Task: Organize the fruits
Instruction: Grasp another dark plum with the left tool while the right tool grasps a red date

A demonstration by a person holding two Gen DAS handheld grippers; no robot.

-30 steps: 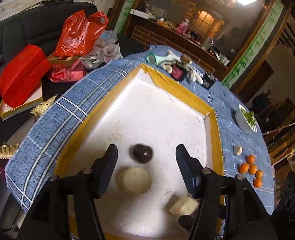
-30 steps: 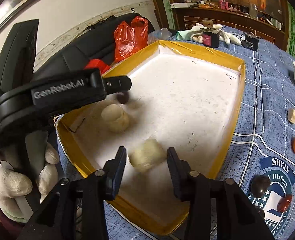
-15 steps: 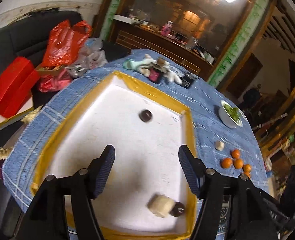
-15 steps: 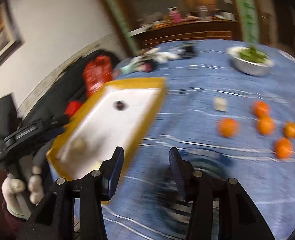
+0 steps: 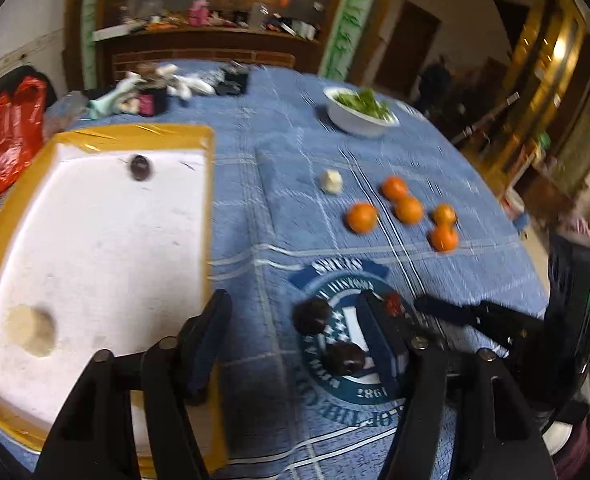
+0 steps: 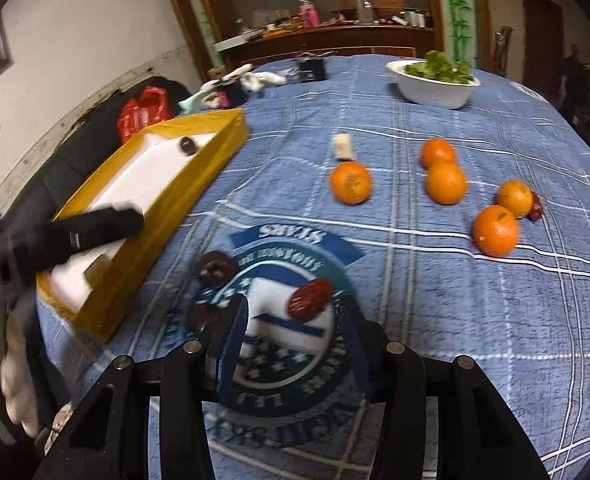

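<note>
At lower centre, right gripper (image 6: 295, 344), jaws wide, frames a reddish-brown oval date (image 6: 309, 300) on the blue checked tablecloth (image 6: 415, 280). Left gripper (image 5: 295, 344), jaws wide, hangs over two dark round fruits (image 5: 329, 338) beside the yellow-rimmed white foam tray (image 5: 209, 200).

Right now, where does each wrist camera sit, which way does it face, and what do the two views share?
Left wrist: behind the open left gripper, over the yellow-rimmed white foam tray's right edge, facing across the blue checked tablecloth; the right gripper shows.
Right wrist: behind the open right gripper, facing the dark red date; the left gripper's finger shows.
Shared: tray, five oranges, white bowl of greens.
</note>
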